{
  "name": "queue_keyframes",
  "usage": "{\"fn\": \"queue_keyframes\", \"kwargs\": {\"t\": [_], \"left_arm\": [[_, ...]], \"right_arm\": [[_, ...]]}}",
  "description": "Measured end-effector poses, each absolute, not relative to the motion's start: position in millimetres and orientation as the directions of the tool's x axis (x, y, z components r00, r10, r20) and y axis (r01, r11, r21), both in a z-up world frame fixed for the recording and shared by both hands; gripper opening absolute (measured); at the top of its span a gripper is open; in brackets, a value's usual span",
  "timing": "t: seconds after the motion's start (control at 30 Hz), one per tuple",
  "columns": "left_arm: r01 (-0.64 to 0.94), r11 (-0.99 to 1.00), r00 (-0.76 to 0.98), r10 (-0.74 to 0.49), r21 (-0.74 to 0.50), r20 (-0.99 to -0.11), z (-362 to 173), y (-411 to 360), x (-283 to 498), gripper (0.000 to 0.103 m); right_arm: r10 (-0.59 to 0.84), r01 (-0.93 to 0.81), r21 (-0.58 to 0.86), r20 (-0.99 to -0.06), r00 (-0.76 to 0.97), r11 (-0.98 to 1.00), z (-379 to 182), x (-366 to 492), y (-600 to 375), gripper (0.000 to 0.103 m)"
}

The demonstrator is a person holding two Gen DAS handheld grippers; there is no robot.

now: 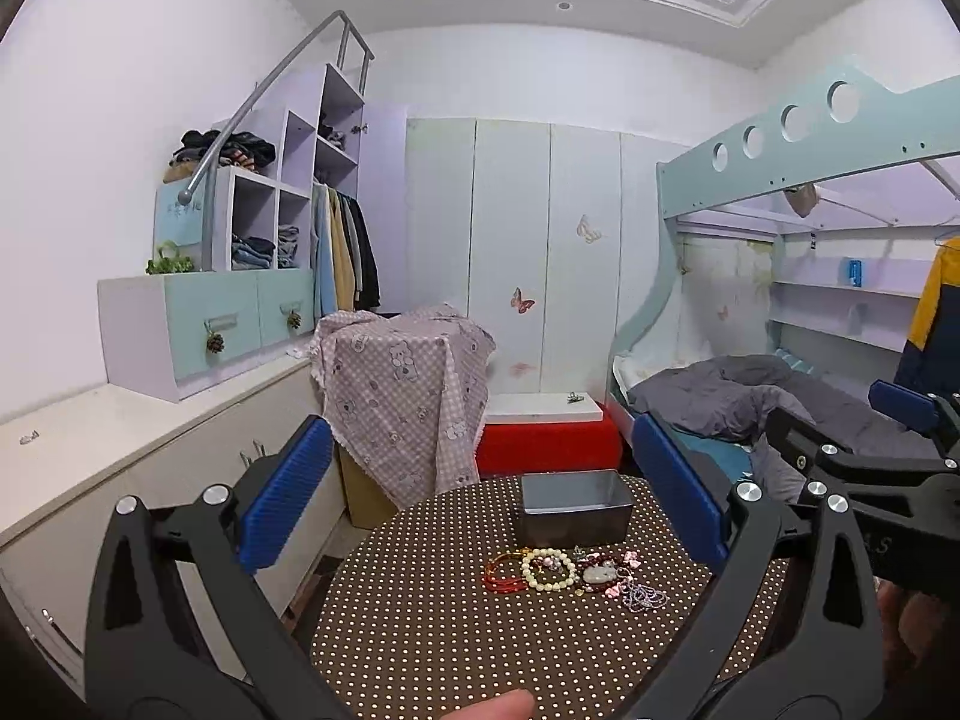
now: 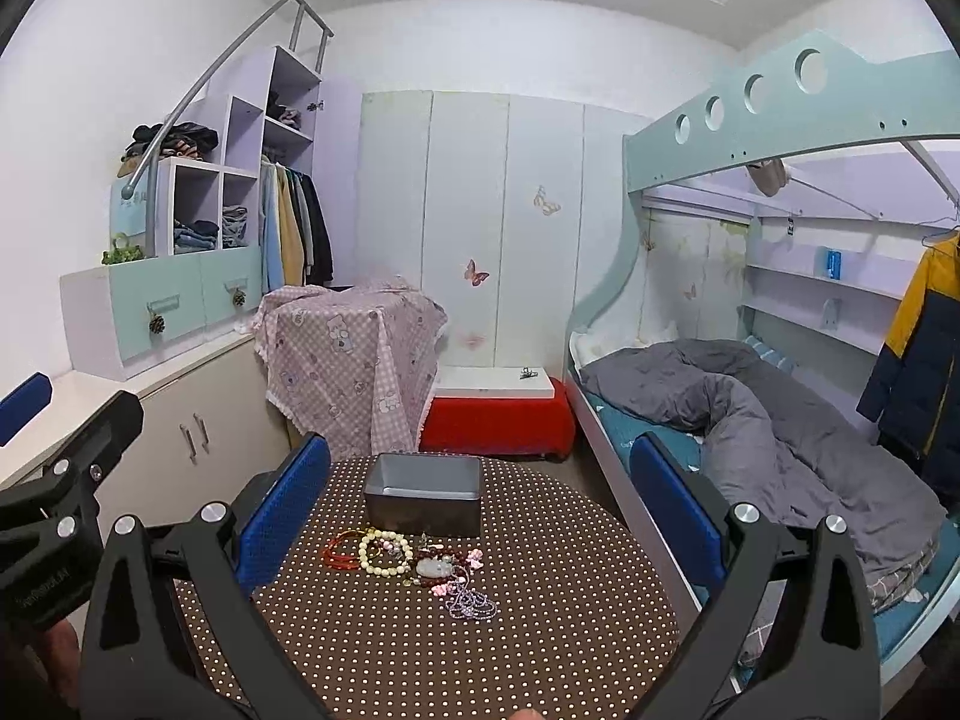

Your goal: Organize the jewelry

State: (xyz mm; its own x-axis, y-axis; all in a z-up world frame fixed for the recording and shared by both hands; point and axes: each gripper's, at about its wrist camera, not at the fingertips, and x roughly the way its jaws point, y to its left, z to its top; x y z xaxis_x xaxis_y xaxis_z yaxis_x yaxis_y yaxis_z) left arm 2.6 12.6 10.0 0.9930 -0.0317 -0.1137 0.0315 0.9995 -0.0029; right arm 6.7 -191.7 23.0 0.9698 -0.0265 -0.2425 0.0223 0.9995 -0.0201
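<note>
A heap of jewelry lies on a round brown polka-dot table (image 1: 420, 630) (image 2: 540, 630): a red bangle (image 1: 501, 575) (image 2: 339, 552), a cream bead bracelet (image 1: 549, 570) (image 2: 387, 552), a dark red bead bracelet with a pale stone (image 1: 600, 573) (image 2: 435, 567) and a purple beaded strand (image 1: 645, 597) (image 2: 474, 603). Just behind the heap stands an empty grey rectangular box (image 1: 576, 507) (image 2: 423, 501). My left gripper (image 1: 480, 492) hovers open above the table's near side. My right gripper (image 2: 480, 492) is open too, holding nothing.
A cloth-covered stand (image 1: 408, 390) and a red box with a white lid (image 1: 546, 432) sit beyond the table. White cabinets (image 1: 120, 480) run along the left. A bunk bed with a grey duvet (image 2: 780, 420) fills the right. The other gripper shows at each view's edge.
</note>
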Motion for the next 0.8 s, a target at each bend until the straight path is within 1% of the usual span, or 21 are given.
{"fn": "queue_keyframes", "kwargs": {"t": [0.23, 0.43, 0.67, 0.8], "left_arm": [[0.029, 1.000, 0.993, -0.030, -0.008, -0.114, 11, 15, 7, 0.098], [0.022, 1.000, 0.991, -0.023, -0.010, -0.131, 7, 19, 16, 0.098], [0.018, 1.000, 0.983, -0.018, -0.002, -0.182, -8, 18, 36, 0.098], [0.011, 1.000, 0.973, -0.009, 0.008, -0.229, -24, 18, 54, 0.098]], "right_arm": [[-0.016, 0.010, -0.024, -0.239, 0.971, 1.000, 24, 10, -190, 0.096], [-0.012, 0.005, -0.028, -0.242, 0.970, 1.000, 24, 13, -192, 0.096], [-0.006, -0.003, -0.034, -0.268, 0.963, 0.999, 16, 27, -193, 0.096], [-0.005, -0.009, -0.045, -0.299, 0.954, 0.999, 5, 40, -193, 0.096]]}}
